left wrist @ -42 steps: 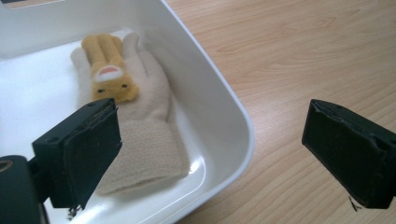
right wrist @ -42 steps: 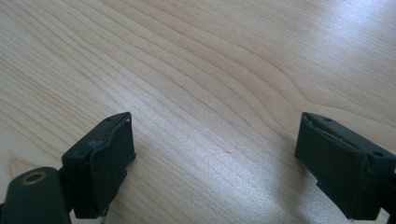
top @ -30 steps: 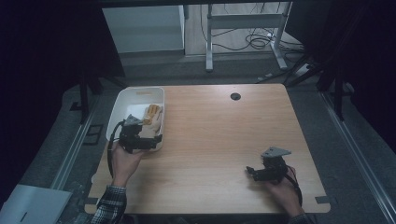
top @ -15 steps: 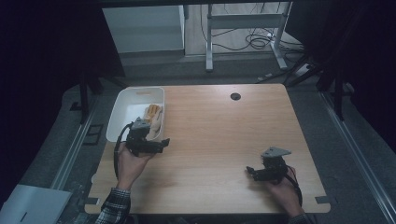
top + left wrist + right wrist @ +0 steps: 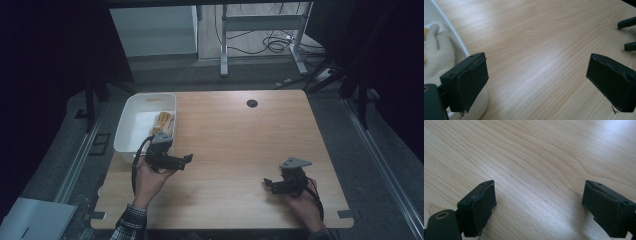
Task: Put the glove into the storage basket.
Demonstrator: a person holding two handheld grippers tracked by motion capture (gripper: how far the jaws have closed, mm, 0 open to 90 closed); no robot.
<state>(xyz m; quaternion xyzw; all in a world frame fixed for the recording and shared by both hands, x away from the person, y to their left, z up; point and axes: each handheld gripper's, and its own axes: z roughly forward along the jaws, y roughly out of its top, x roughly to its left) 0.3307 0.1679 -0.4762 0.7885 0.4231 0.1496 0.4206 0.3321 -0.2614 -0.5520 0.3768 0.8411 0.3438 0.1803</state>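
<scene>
Light wood table point(image 5: 235, 150): left gripper point(image 5: 186, 159) and right gripper point(image 5: 267, 183) both released, empty; w/ left, clear white plastic bin point(image 5: 131, 120) rim

Left gripper point(image 5: 186, 159) and right gripper point(image 5: 268, 183) both held low, fingers spread wide, empty, pointing toward each other

Left gripper point(image 5: 187, 159): I am drawing it back from the near rim of the white bin point(image 5: 123, 131), out over the bare wooden table point(image 5: 240, 135).
Its jaws: I am keeping them spread wide with nothing between them.
Left hand point(image 5: 150, 175): coming towards me, away from the bin.
</scene>
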